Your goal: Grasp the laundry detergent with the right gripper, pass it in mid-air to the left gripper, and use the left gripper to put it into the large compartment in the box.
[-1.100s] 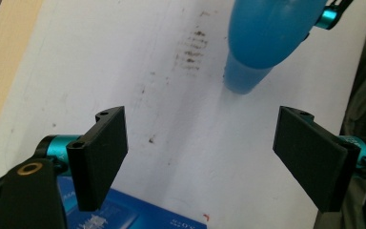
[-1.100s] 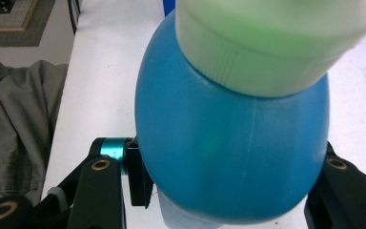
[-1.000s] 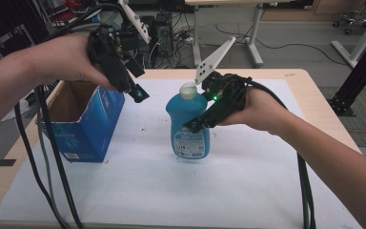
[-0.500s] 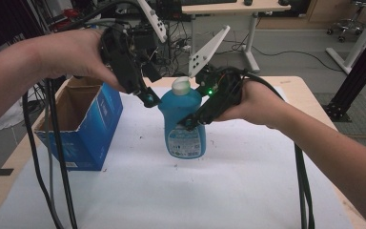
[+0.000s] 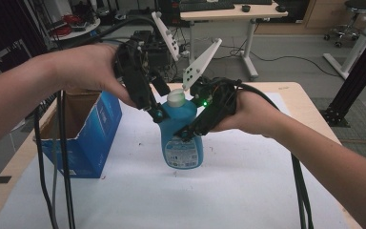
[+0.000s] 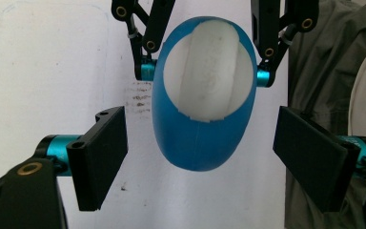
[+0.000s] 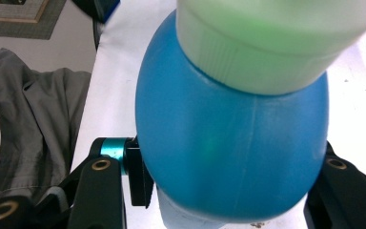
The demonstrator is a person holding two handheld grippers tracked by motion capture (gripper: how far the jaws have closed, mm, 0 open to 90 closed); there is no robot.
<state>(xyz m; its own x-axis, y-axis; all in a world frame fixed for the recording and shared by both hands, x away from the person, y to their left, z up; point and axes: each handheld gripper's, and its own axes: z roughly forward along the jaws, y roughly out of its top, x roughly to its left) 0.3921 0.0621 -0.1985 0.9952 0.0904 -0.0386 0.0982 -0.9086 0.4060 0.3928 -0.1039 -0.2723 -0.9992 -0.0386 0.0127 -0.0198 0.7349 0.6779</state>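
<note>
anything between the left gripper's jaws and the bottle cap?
Nothing visible. In the left gripper view the left gripper has its jaws open on either side of the blue bottle, looking straight down on the white cap, with bare gaps on both sides. The right gripper clamps the body lower down, clear of the cap.

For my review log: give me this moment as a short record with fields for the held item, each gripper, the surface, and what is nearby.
held item: blue bottle with white cap, upright
right gripper: jaws clamped on bottle body
left gripper: jaws open either side of the bottle top, not touching
surface: white sheet on table
nearby: open blue box left of bottle
</note>
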